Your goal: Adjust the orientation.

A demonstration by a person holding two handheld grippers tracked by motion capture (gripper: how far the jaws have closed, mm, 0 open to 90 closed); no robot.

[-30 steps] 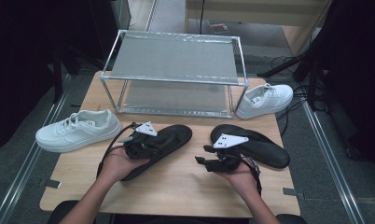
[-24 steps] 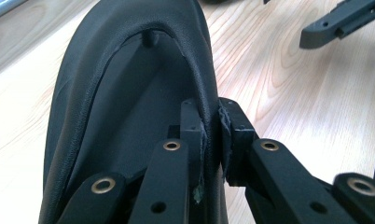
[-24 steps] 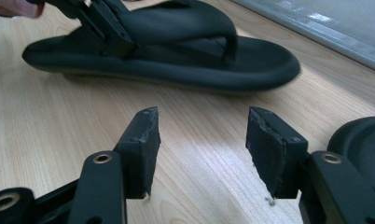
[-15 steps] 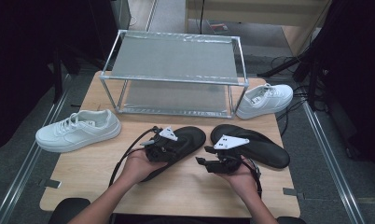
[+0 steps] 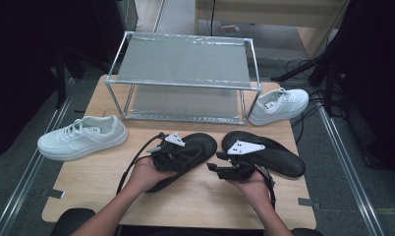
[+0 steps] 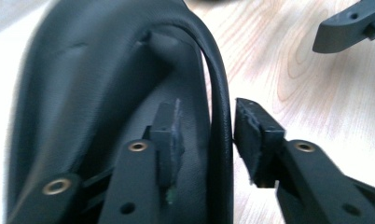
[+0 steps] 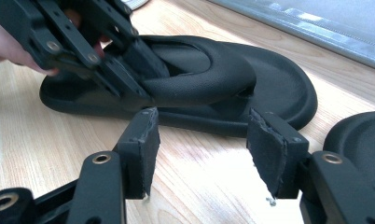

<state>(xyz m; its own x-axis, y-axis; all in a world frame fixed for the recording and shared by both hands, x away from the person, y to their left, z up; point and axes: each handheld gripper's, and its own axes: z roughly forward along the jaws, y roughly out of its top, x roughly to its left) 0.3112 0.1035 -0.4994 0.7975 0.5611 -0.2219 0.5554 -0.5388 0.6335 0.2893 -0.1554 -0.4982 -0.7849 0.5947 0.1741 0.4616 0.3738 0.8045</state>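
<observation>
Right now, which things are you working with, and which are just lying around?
In use: left black sandal, its strap between the left gripper fingers, which have just been opening; right black sandal; right gripper, open over bare wood.

Lying about: two white sneakers, metal shoe rack.

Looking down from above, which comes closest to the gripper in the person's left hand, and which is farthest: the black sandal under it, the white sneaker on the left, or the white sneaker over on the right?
From the left gripper:
1. Left black sandal: right at the jaws, its strap between them.
2. Left white sneaker: at the table's left edge.
3. Right white sneaker: far right, beside the metal rack.
</observation>
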